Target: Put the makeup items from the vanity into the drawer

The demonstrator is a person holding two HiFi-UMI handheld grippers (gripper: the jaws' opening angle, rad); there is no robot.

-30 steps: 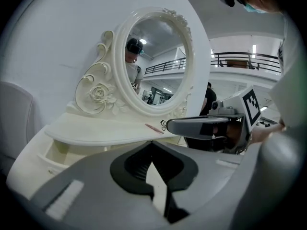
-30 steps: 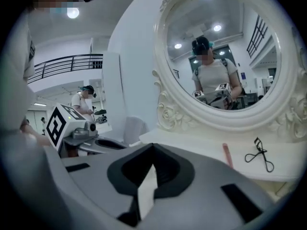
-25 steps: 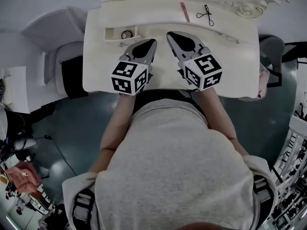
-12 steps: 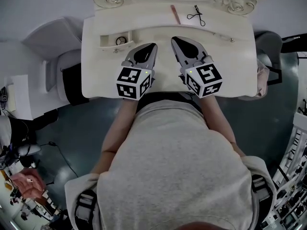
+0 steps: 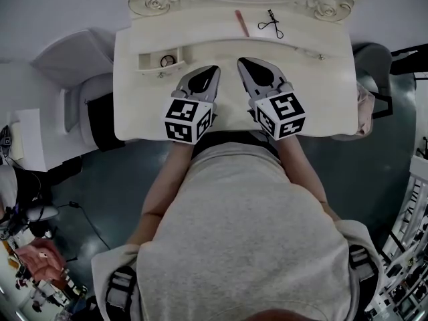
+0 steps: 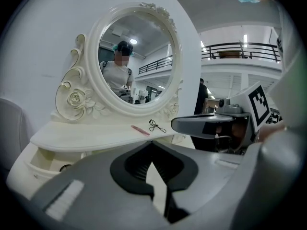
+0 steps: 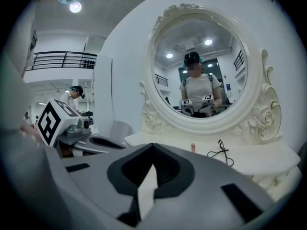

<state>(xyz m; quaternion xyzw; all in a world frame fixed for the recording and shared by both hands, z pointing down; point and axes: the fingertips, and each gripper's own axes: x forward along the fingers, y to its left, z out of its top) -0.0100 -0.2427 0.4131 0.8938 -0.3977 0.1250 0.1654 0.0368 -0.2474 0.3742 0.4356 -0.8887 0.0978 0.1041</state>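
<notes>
Jaws of left gripper and right gripper pressed together, nothing held; both over vanity middle. Pink stick and eyelash curler on far shelf, near mirror. Drawer open at left, round item inside.

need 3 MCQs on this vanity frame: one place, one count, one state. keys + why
1. Where is the eyelash curler?
A) in the drawer
B) held in a tool
C) on the shelf under the mirror

2. How many loose items lie on that shelf?
A) one
B) two
C) four

3. The right tool is:
A) shut, empty
B) shut on a brush
C) wide open

Key:
1 C: the curler lies on the shelf beside the pink stick.
2 B: only the curler and the stick lie there.
3 A: its jaws meet with nothing between them.
</notes>
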